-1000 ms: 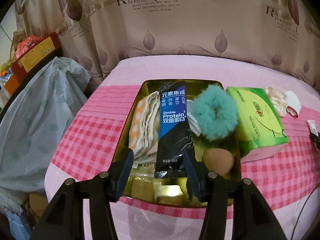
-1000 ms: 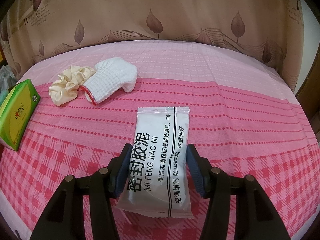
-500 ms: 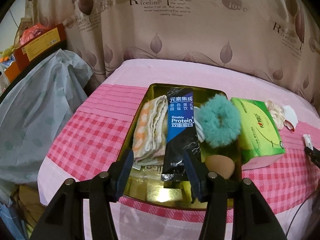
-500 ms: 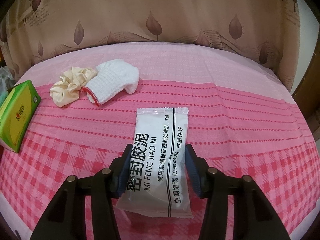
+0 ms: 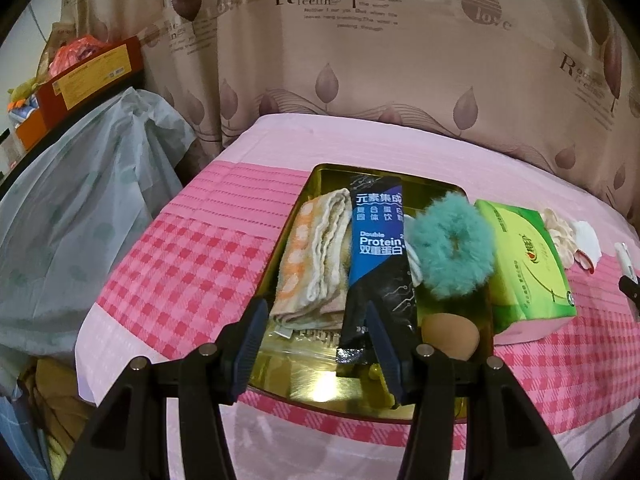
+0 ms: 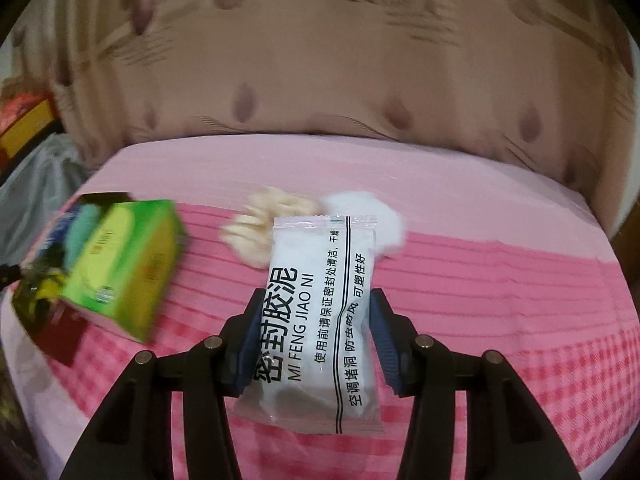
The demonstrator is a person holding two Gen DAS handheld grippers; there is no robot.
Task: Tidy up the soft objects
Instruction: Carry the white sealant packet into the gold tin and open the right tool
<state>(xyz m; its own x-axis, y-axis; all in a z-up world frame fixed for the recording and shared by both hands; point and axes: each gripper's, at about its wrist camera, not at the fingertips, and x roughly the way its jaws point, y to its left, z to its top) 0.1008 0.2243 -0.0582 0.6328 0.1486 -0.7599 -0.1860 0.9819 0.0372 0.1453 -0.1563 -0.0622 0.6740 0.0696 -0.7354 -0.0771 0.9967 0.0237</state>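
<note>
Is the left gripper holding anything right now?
No, the left gripper hangs open over the gold tray, its fingers closed on nothing.

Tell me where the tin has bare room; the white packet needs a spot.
Bare gold floor shows only at the tin's near edge, below the folded towel and black protein sachet. Behind that, the towel, the sachet, a teal scrunchie and a tan sponge crowd it.

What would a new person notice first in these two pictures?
First, the white sealing-clay packet, clamped in the right tongs above the pink checked cloth. Next, the golden tray in front of the open left tongs, crowded with a fluffy teal scrunchie, a folded towel and a blue protein sachet.
</note>
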